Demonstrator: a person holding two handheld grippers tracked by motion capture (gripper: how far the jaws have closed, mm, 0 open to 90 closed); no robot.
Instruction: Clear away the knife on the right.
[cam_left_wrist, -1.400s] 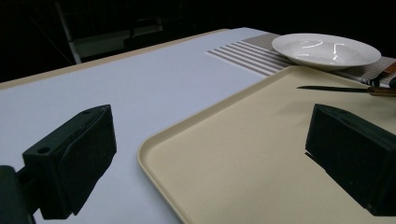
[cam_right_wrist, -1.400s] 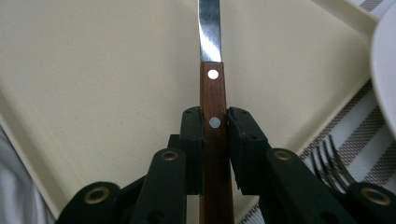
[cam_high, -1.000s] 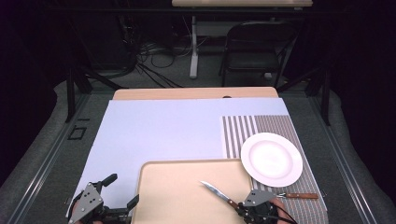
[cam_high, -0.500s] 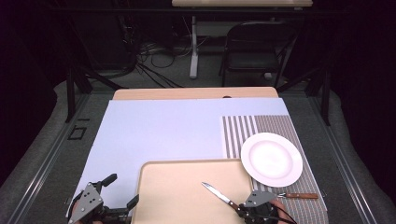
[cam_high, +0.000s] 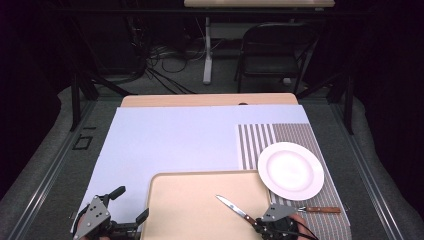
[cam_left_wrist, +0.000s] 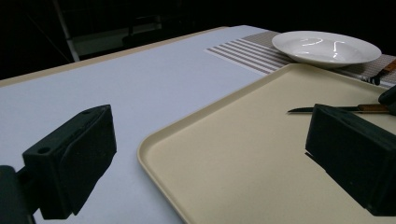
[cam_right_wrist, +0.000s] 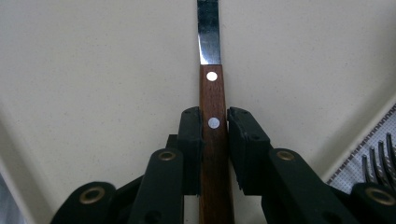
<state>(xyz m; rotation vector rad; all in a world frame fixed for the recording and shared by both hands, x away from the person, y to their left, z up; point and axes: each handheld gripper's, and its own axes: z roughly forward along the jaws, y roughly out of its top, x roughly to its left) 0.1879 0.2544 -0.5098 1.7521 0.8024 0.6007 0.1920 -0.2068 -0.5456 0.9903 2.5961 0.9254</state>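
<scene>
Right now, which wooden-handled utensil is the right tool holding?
The knife over the beige tray: the right tool clamps its riveted handle. The other utensil lies untouched on the striped placemat below the plate.

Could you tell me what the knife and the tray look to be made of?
The knife: a brown handle with visible grain and two pale rivets, probably wood; the blade is shiny and mirror-like, likely steel. The tray: smooth, matte beige with a rounded moulded rim, most likely plastic, though the look alone cannot confirm it.
</scene>
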